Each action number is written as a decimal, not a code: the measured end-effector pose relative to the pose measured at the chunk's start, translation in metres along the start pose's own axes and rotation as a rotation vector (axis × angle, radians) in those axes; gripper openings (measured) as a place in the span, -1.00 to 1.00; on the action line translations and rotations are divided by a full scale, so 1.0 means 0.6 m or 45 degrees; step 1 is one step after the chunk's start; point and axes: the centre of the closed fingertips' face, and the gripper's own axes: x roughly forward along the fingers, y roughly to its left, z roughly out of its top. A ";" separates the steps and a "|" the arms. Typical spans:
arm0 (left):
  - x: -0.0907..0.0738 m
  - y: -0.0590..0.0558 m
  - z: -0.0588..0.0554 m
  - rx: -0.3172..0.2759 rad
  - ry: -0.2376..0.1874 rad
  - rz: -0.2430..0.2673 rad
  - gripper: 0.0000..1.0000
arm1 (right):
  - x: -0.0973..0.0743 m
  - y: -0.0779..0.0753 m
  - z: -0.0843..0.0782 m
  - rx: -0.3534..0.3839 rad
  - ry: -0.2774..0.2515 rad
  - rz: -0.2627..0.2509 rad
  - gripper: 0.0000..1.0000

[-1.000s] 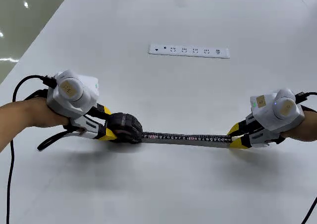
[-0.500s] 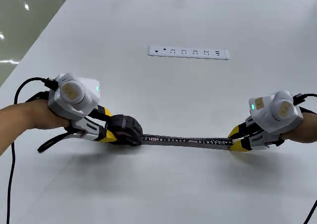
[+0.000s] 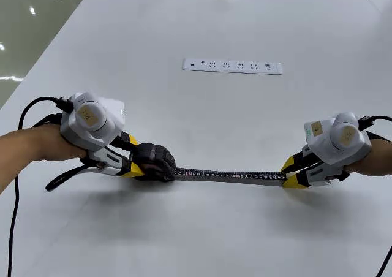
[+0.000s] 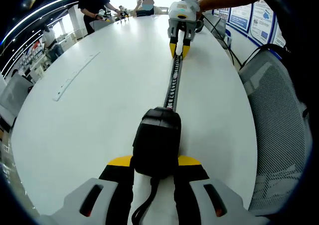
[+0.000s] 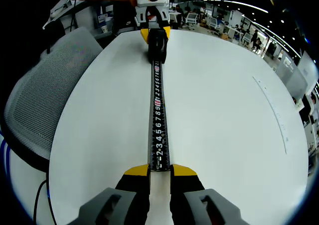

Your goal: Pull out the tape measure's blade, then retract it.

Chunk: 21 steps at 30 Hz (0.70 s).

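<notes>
The head view looks forward and down from above the near edge of the white table (image 3: 202,19), with the power strip (image 3: 233,65) lying further toward the far edge. The left gripper view sits low over the surface, close behind the tape measure case (image 4: 157,140), and faces along the blade (image 4: 173,83) to the right gripper (image 4: 179,48). The right gripper view faces the opposite way to the left gripper (image 5: 155,32). All three views share the blade and the power strip.
</notes>
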 end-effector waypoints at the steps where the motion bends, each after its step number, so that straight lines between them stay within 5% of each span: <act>1: 0.000 0.000 0.000 0.004 0.001 0.001 -0.50 | 0.000 0.000 0.000 0.000 0.002 -0.001 -0.77; 21: -0.006 0.001 0.005 0.013 0.016 0.031 -0.45 | -0.005 -0.005 0.000 0.023 0.015 -0.044 -0.69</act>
